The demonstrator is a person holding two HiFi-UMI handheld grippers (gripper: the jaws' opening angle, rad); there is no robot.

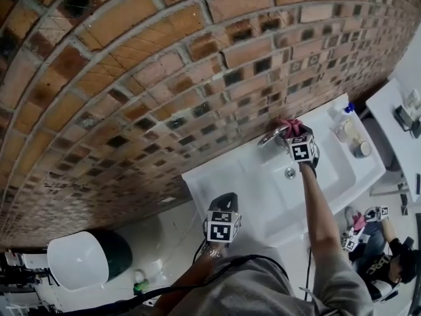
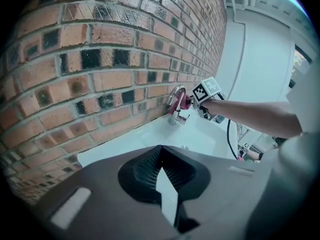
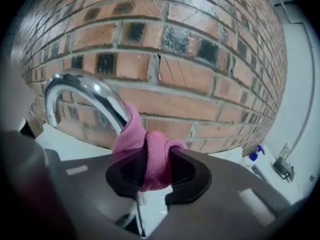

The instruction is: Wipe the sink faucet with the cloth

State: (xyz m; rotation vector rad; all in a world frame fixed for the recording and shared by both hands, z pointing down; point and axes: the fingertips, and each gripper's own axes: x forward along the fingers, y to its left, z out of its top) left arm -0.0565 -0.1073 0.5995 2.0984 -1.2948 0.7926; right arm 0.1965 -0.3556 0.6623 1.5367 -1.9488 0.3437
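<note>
A chrome curved faucet (image 3: 85,96) rises from the white sink (image 1: 329,176) against the brick wall. My right gripper (image 3: 152,166) is shut on a pink cloth (image 3: 150,154), and the cloth presses against the back of the spout. In the head view the cloth (image 1: 289,125) sits by the faucet (image 1: 271,137), with the right gripper (image 1: 299,147) just below it. My left gripper (image 1: 223,222) hangs back at the sink's near left corner, shut with nothing between its jaws. From the left gripper view the faucet (image 2: 175,106) and cloth (image 2: 186,101) lie far ahead.
A spray bottle (image 1: 343,120) and small containers (image 1: 360,149) stand at the sink's right end. The drain (image 1: 290,172) shows in the basin. A white round bin (image 1: 77,261) is on the floor to the left. Another person (image 1: 388,255) with grippers is at lower right.
</note>
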